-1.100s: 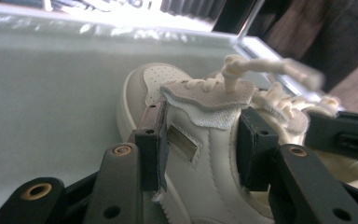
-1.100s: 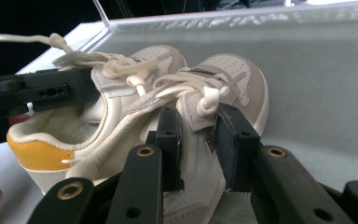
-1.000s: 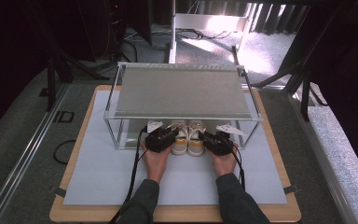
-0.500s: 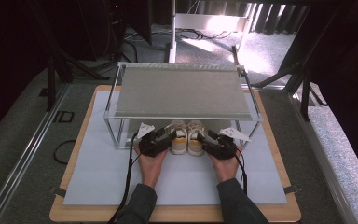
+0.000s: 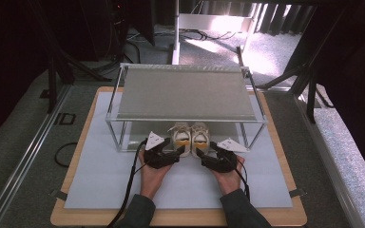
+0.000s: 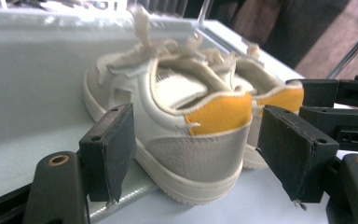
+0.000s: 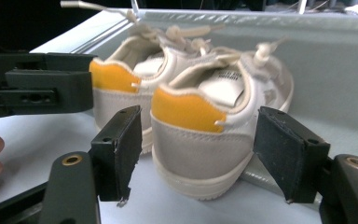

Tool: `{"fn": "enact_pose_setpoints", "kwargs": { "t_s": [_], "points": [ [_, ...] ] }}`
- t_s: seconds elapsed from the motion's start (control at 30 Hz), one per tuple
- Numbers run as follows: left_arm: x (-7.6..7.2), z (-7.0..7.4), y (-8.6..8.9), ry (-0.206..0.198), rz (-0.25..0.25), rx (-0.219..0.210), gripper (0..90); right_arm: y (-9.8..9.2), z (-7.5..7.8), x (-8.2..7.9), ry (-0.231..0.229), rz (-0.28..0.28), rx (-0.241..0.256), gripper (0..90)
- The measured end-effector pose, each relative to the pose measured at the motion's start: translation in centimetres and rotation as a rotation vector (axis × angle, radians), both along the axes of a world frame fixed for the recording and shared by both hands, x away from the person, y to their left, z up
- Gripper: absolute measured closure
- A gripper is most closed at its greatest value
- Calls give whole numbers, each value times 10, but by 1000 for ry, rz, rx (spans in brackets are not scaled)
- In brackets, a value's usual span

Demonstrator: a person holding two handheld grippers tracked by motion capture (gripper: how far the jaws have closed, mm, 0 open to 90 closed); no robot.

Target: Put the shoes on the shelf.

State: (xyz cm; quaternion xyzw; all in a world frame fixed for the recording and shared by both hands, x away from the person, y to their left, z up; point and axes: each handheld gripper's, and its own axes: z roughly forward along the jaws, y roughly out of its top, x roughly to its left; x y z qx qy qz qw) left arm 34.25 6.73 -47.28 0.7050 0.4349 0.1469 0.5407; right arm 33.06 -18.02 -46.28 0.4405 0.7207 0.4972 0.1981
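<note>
Centrally, two small white shoes with yellow heel tabs, the left shoe [image 5: 181, 138] and the right shoe [image 5: 199, 138], stood side by side at the front edge of the wire rack [image 5: 185, 92], on its lower shelf. Each heel lay between spread jaws: the left gripper [image 5: 173, 154] and the right gripper [image 5: 203, 156] were both agape, apparently touching neither shoe.
</note>
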Motion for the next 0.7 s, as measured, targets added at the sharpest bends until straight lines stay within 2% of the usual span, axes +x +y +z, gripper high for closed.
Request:
{"fn": "enact_pose_setpoints", "kwargs": {
  "t_s": [0.17, 0.27, 0.4, 0.53, 0.7],
  "points": [
    [4, -5, -6, 37, -25, 35, 260, 1, -7, 3, 30, -2, 6, 318],
    [7, -7, -9, 61, -17, 61, 250, 1, -8, 3, 39, -3, 11, 324],
    [9, -7, -12, 64, -13, 94, 250, 0, -11, 6, 53, -7, 12, 326],
    [11, -6, -13, 82, -12, 96, 243, 1, -13, 7, 56, -7, 2, 314],
    [12, -4, -13, 90, -14, 98, 249, 1, -12, 9, 70, -7, 12, 316]
  ]
}}
